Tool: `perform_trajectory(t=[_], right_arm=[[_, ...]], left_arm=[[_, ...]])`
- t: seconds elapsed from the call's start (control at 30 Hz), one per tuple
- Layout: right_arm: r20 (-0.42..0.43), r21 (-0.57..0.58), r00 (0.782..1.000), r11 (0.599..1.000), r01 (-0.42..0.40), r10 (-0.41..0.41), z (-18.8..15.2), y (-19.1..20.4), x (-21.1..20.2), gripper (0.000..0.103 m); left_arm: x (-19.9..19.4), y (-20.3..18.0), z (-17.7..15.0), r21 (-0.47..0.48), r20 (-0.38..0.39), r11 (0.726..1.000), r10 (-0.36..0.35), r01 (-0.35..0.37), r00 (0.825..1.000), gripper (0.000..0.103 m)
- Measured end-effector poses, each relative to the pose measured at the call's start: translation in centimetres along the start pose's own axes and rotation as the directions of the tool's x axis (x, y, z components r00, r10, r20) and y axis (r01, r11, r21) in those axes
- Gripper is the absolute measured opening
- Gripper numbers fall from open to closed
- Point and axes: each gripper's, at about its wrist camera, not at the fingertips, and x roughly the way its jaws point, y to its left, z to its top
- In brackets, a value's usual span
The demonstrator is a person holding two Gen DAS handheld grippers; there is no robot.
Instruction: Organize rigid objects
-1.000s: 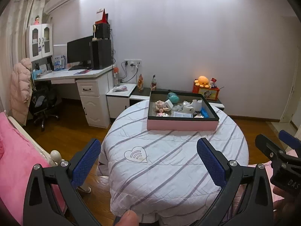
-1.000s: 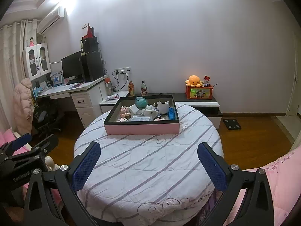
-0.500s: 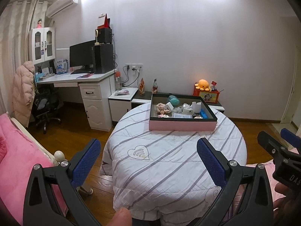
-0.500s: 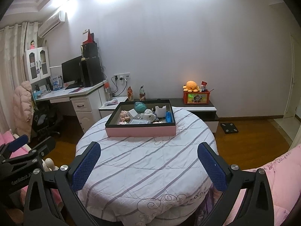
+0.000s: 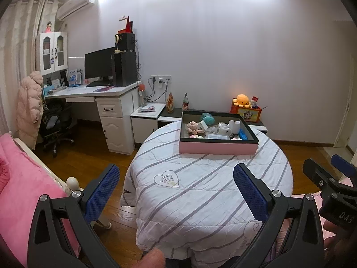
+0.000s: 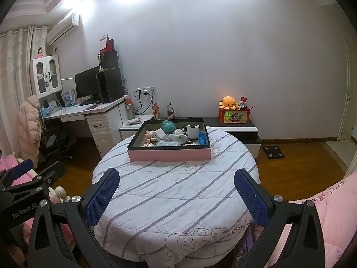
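Left gripper [image 5: 176,192] and right gripper [image 6: 176,195] spread wide, empty, short of round table [image 6: 156,201], pink tray [image 6: 169,154] at far edge, black floor scale [image 6: 273,151] only in right view.

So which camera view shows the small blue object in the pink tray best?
The right wrist view: the small blue object lies at the right side of the pink tray, its top face visible. In the left wrist view the same object shows partly, behind the tray's near wall.
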Motion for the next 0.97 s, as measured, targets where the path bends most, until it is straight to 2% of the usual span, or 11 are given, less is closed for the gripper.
perform_trajectory(t=[0.37, 0.97], right_arm=[[-0.010, 0.000, 1.000, 1.000, 0.001, -0.001, -0.1, -0.2, 0.1, 0.103], [-0.013, 0.001, 1.000, 1.000, 0.003, -0.003, -0.2, -0.3, 0.1, 0.103]], left_arm=[[-0.4, -0.3, 0.7, -0.006, 0.012, 1.000, -0.001, 0.002, 1.000, 0.103], [0.6, -0.4, 0.7, -0.016, -0.011, 0.999, -0.038, 0.038, 0.999, 0.103]])
